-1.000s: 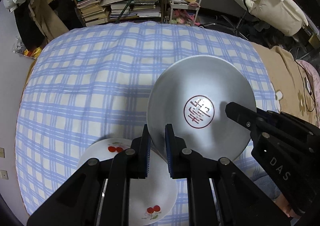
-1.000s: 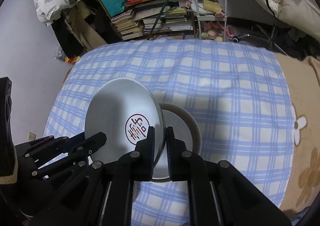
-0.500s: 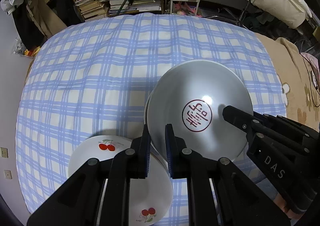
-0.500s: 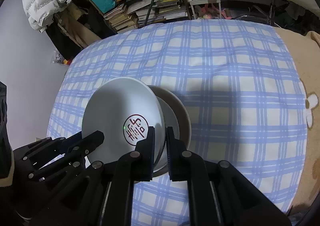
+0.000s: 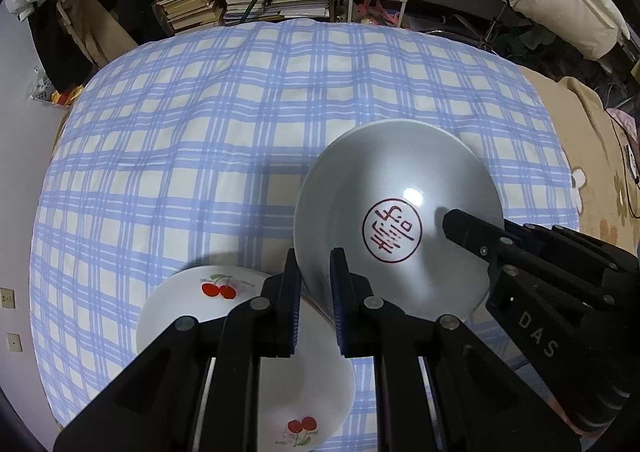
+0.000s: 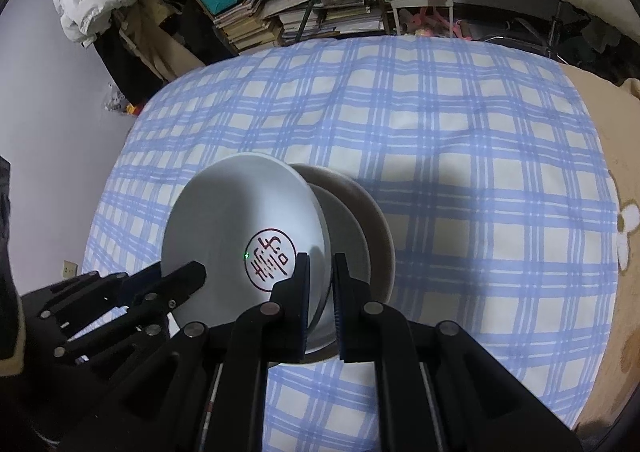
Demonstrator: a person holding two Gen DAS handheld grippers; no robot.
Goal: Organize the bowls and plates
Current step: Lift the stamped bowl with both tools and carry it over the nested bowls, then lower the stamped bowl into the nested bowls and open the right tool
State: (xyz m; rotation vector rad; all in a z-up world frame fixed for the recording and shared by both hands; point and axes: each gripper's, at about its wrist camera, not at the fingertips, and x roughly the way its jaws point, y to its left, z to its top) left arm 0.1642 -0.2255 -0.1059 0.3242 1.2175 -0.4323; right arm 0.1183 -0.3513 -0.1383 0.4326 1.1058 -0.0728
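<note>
white ceramic bowl [image 5: 396,220] with a red circular seal [image 5: 392,230] on its inner base is held above the blue checked cloth [image 5: 200,132], tilted, with each gripper clamped on its rim: the left gripper [image 5: 315,300] with its jaws closed on the near-left edge, the right gripper [image 6: 320,292] with its jaws closed on the near-right edge. in the right wrist view a second, darker-rimmed bowl [image 6: 360,220] sits on the cloth directly behind and partly under the held bowl.

progress, as a judgement: nesting of the bowls is under way but not finished — the held bowl is not yet seated in the lower one. a cherry-print plate [image 5: 240,352] lies near the left gripper, separate from the bowls; no other plate is visible.

readable markings: "das" in raised letters on the right gripper body. the seal holds stylised characters — not legible. small script beside the cherries is too fine to read.
</note>
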